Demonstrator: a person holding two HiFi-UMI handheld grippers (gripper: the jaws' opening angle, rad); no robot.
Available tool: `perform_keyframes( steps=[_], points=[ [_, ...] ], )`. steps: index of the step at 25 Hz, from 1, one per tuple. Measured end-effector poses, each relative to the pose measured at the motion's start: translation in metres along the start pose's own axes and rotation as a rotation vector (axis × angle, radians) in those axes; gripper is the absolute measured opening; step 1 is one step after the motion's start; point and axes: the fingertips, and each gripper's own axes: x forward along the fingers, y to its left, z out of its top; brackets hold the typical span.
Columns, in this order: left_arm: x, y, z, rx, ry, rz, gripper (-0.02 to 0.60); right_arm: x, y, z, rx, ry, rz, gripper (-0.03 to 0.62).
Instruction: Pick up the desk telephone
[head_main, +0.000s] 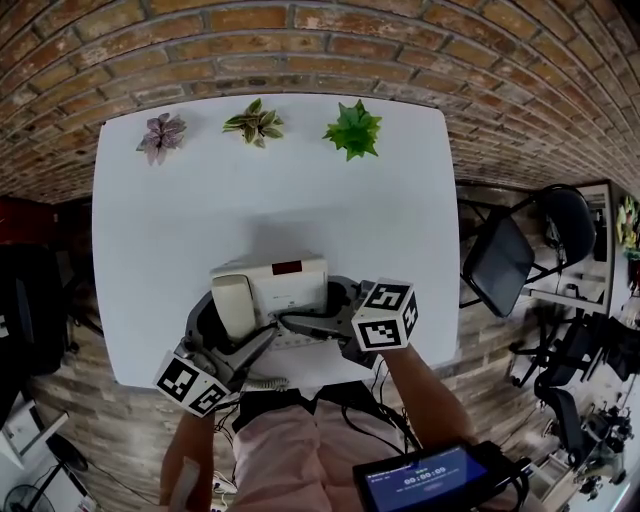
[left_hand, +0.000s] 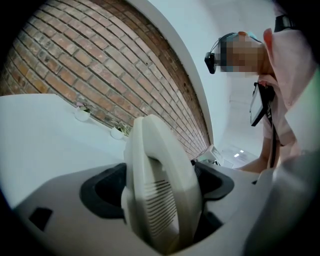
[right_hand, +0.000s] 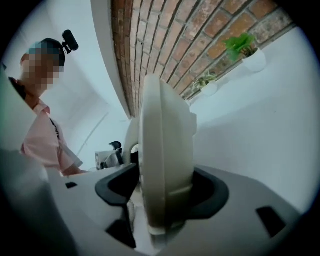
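Left gripper (left_hand: 159, 192) pinches the handset (head_main: 233, 305), right gripper (right_hand: 162, 195) pinches the desk telephone (head_main: 287, 284) at its 3 o'clock edge. The handset could unseat and tip the base.

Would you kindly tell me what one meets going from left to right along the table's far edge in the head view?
purple plant → variegated plant → bright green plant

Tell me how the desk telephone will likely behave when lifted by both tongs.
Probably rigid: the desk telephone looks like a hard plastic shell. Its smooth sides may slip in the right tongs. The handset, gripped by the left tongs, seems merely cradled, so it may lift off separately, trailing its coiled cord.
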Motion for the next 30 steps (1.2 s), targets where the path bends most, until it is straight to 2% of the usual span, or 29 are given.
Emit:
perform_keyframes(
  steps=[1, 3, 7, 9, 12, 15, 20, 24, 30],
  points=[
    [0.000, -0.001, 0.000, 0.000, 0.004, -0.009, 0.442, 0.000, 0.001, -0.001, -0.010, 0.004, 0.008, 0.276],
    [0.001, 0.000, -0.004, -0.024, 0.032, -0.035, 0.442, -0.003, 0.003, -0.002, -0.018, -0.016, 0.033, 0.256],
    [-0.004, 0.004, -0.013, -0.146, 0.108, -0.102, 0.443, -0.006, 0.007, -0.001, 0.012, -0.063, 0.090, 0.219],
    [-0.006, 0.006, -0.012, -0.209, 0.098, -0.116, 0.443, -0.007, 0.009, -0.001, 0.013, -0.066, 0.102, 0.216],
    [-0.005, 0.010, -0.007, -0.294, 0.037, -0.098, 0.426, -0.009, 0.008, 0.001, 0.019, -0.082, 0.107, 0.215],
    [-0.005, 0.010, -0.005, -0.297, -0.006, -0.071, 0.422, -0.011, 0.009, 0.004, 0.035, -0.112, 0.124, 0.210],
    [-0.011, 0.011, -0.008, -0.341, 0.001, -0.064, 0.429, -0.017, 0.010, 0.008, 0.097, -0.202, 0.160, 0.202],
    [-0.014, 0.010, -0.011, -0.357, 0.003, -0.057, 0.442, -0.017, 0.010, 0.008, 0.099, -0.210, 0.168, 0.202],
    [0.000, 0.003, -0.023, -0.303, 0.103, -0.003, 0.442, -0.015, 0.007, 0.004, 0.107, -0.155, 0.125, 0.219]
  ],
)
